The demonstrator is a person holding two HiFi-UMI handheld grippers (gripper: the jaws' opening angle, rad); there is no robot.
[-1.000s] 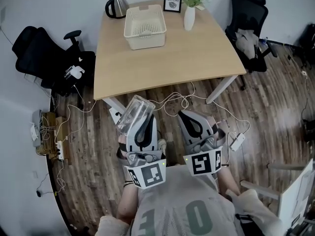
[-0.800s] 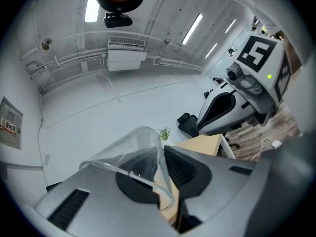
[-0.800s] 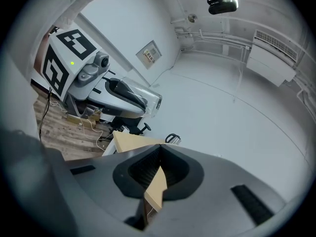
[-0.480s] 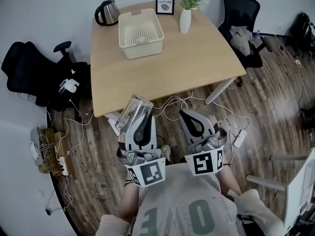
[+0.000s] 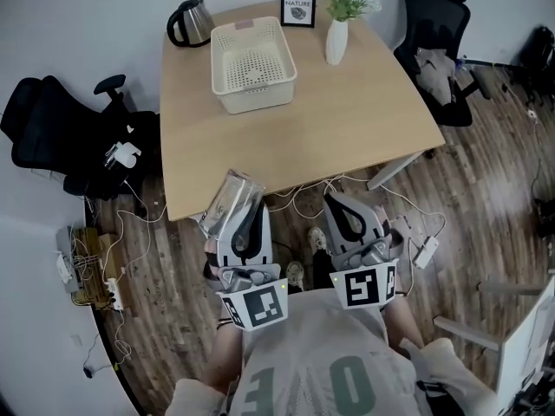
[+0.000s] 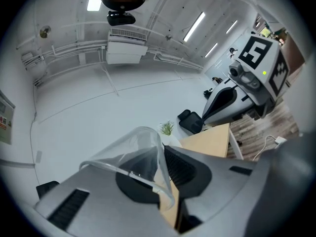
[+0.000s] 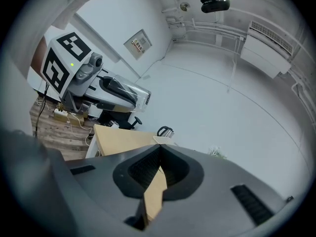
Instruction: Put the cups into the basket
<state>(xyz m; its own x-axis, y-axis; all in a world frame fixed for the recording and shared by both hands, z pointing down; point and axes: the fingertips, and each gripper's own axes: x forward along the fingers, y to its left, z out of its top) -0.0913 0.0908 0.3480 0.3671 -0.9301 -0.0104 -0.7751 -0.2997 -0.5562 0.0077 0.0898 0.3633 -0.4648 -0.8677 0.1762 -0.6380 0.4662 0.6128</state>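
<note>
Closest to me, both grippers sit side by side in front of the torso, over the wood floor [image 5: 486,215]. The left gripper [image 5: 248,208] has its jaws pinched on the wall of a clear cup [image 5: 227,201]; in the left gripper view the rim passes between the pads and the cup lies tilted over the outer jaw, mouth toward the camera. The right gripper [image 5: 340,201] carries nothing, and its jaws meet at the tips. Both point at the table [image 5: 347,120], and the cup is level with its near edge, low beside the leg. Well beyond, on the far side of the tabletop, stands the basket [image 5: 257,100]. A kettle [image 5: 188,22] sits just behind it to the left, with a frame [image 5: 298,6] and a vase [image 5: 336,42] to the right.
</note>
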